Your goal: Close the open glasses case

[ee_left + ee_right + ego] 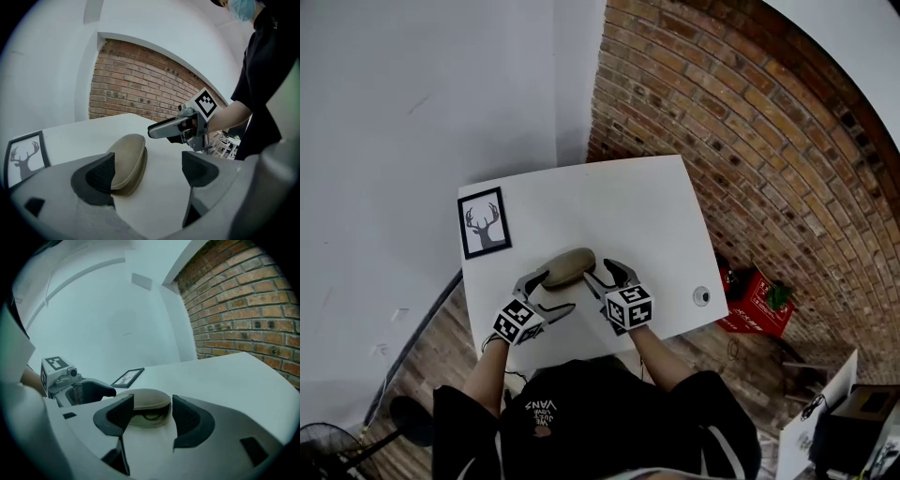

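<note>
glasses case [567, 266] near the front edge of the white table [628, 206], a gripper at each end
head view: left gripper [555, 291] at the case's left end, right gripper [598, 269] at its right; framed deer picture [484, 223] by the table's left edge. left gripper view: jaws spread wide, case just beyond the left pad. right gripper view: jaws apart, case end just past them, lid ajar by a thin gap.

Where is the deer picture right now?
In the head view, the deer picture sits at the table corner that is far left, by the white wall, left of and beyond the case.
</note>
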`<state>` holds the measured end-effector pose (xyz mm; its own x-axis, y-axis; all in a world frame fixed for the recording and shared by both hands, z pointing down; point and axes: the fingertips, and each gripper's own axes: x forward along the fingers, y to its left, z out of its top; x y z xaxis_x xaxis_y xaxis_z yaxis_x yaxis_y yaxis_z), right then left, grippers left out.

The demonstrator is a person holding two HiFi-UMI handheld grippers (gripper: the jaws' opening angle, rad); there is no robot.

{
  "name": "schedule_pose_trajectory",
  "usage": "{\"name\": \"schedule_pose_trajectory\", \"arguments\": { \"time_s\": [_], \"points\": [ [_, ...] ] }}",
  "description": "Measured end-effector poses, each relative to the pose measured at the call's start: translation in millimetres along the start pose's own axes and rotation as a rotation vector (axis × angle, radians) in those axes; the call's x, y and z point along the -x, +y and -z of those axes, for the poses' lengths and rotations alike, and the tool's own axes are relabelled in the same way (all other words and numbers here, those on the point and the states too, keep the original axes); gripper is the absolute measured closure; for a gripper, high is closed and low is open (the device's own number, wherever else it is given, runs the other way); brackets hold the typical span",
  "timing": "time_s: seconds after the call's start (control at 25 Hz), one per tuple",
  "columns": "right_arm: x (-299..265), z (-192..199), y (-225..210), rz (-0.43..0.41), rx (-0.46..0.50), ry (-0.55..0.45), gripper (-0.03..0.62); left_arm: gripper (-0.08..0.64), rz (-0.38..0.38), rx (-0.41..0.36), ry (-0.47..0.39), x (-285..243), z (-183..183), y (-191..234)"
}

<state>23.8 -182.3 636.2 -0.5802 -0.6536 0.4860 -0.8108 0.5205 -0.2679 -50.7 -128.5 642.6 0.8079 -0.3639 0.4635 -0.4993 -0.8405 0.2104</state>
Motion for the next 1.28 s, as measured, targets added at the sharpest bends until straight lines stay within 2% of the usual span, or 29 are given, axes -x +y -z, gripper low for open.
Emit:
{"name": "schedule_pose_trajectory", "arguments": {
  "time_s": [0.16, 0.4, 0.64, 1.0, 1.28],
  "points": [
    [-5, -2, 5, -0.018, 0.024, 0.008, 0.350, 0.121, -0.030, 0.020, 0.007, -1, 6, -4],
    [-20, 5, 4, 0.002, 0.068, 0.054, 0.328, 0.126, -0.062, 0.020, 0.037, -5, 17, -10],
    [-29, 19, 1, 0.027, 0.116, 0.122, 0.325, 0.126, -0.060, 0.050, 0.079, -8, 31, -16],
    [-29, 22, -3, 0.073, 0.157, 0.136, 0.277, 0.126, -0.054, 0.057, 0.105, -10, 41, -20],
    [-30, 22, -4, 0.091, 0.151, 0.138, 0.275, 0.106, -0.062, 0.068, 0.109, -12, 41, -21]
  ]
}}
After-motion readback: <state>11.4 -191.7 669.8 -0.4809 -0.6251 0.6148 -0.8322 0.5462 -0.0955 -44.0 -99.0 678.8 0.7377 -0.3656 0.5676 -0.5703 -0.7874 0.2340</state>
